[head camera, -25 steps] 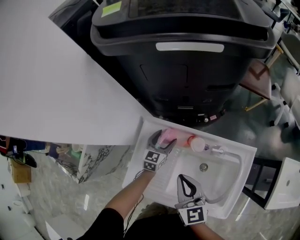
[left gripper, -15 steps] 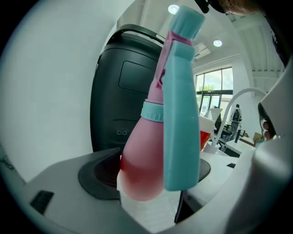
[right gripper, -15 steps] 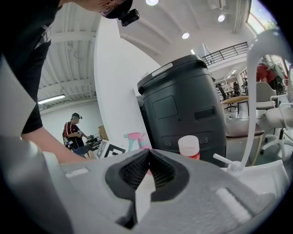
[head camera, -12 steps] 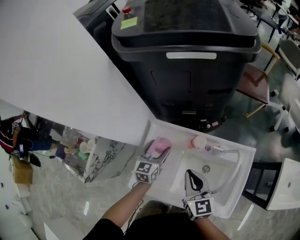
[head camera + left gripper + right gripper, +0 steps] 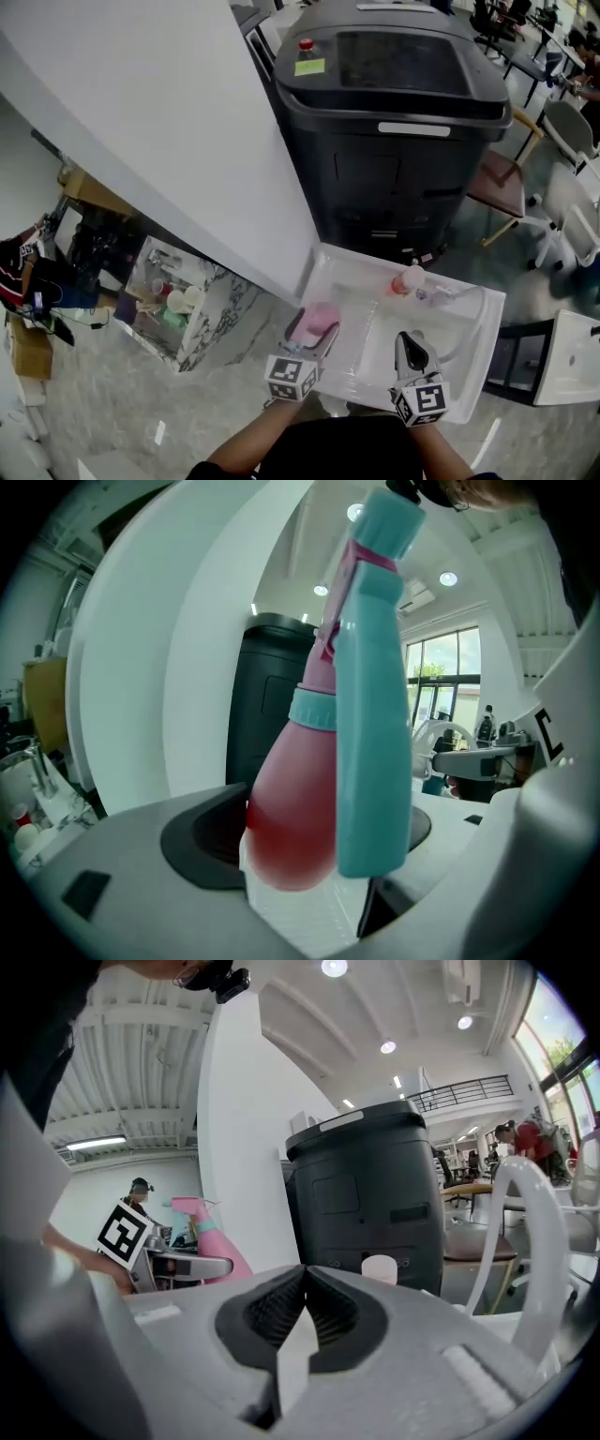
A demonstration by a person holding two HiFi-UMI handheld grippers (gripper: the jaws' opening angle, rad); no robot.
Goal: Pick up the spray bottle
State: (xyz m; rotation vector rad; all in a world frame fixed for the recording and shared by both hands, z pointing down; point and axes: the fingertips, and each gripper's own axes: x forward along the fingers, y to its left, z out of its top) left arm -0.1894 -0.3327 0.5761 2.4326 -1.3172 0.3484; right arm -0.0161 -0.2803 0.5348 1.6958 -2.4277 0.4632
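Spray bottle looks light, slick plastic; left gripper is clamped round its fat belly, right gripper closed, empty.

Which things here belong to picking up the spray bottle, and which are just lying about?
In the job:
spray bottle, clamped by the left gripper.

Just about:
small capped bottle, faucet, sink, black machine, chair; right gripper shut, empty.

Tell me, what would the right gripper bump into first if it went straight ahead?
Probably the small capped bottle at the sink's back edge, just right of the right gripper's closed tips. Depth is unclear.
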